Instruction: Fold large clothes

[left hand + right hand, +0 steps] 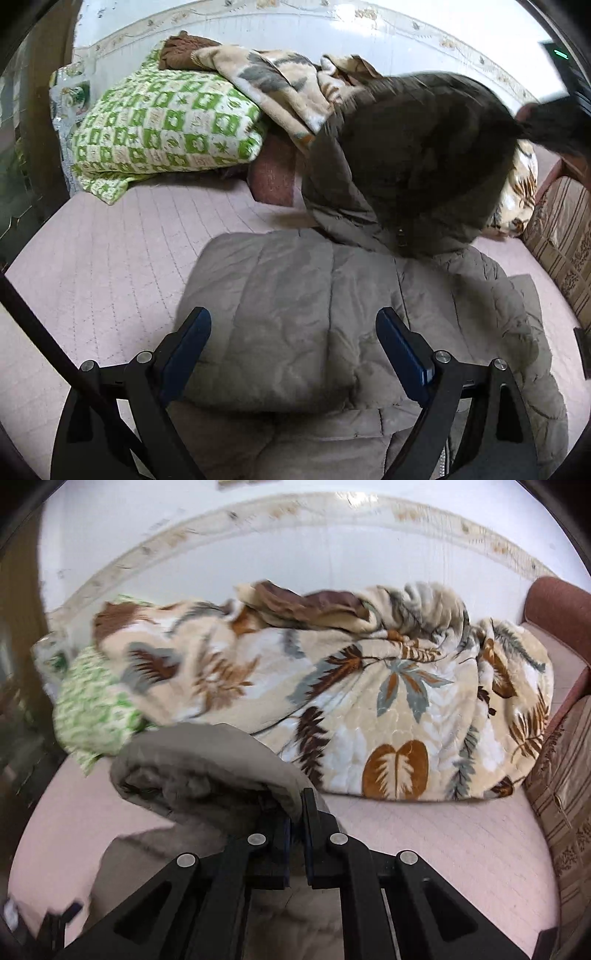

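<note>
Pink bed point(110, 266) carries the padded jacket point(295, 302); right gripper point(297, 812) fingers pinch its lifted part to fold over, left gripper point(293, 332) spread wide, empty above it.

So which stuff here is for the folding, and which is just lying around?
For the folding:
- coat
- right gripper, shut on a lifted part of the coat
- left gripper, open over the coat

Just lying around:
- leaf blanket
- green checked blanket
- brown cloth
- striped cushion
</note>
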### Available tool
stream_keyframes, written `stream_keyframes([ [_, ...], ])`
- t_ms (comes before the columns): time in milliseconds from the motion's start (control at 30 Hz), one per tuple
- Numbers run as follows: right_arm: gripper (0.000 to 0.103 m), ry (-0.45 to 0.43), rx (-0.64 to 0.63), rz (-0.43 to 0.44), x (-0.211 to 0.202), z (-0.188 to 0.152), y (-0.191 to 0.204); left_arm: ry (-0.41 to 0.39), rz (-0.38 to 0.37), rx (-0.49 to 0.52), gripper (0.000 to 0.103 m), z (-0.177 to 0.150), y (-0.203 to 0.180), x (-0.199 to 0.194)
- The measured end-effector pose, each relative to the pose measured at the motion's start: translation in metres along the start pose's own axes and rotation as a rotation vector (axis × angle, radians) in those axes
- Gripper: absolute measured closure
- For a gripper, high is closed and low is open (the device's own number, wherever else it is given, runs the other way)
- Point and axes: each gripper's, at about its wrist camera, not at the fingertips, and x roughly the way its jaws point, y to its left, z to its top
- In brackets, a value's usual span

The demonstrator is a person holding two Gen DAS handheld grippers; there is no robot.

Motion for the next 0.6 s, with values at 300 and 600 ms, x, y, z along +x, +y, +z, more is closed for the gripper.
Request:
stream_keyframes([
  [300,0.097,0.019,-0.031,0.014,-0.070,-0.123,0.010,-0.038,-0.003,-0.102,0.013,0.015,0.038,-0.017],
  [600,0.097,0.134,0.060,0.031,-0.028,-0.233,-0.004,0.099,-0.317,-0.275,0.013,0.008,0.037,0.010],
])
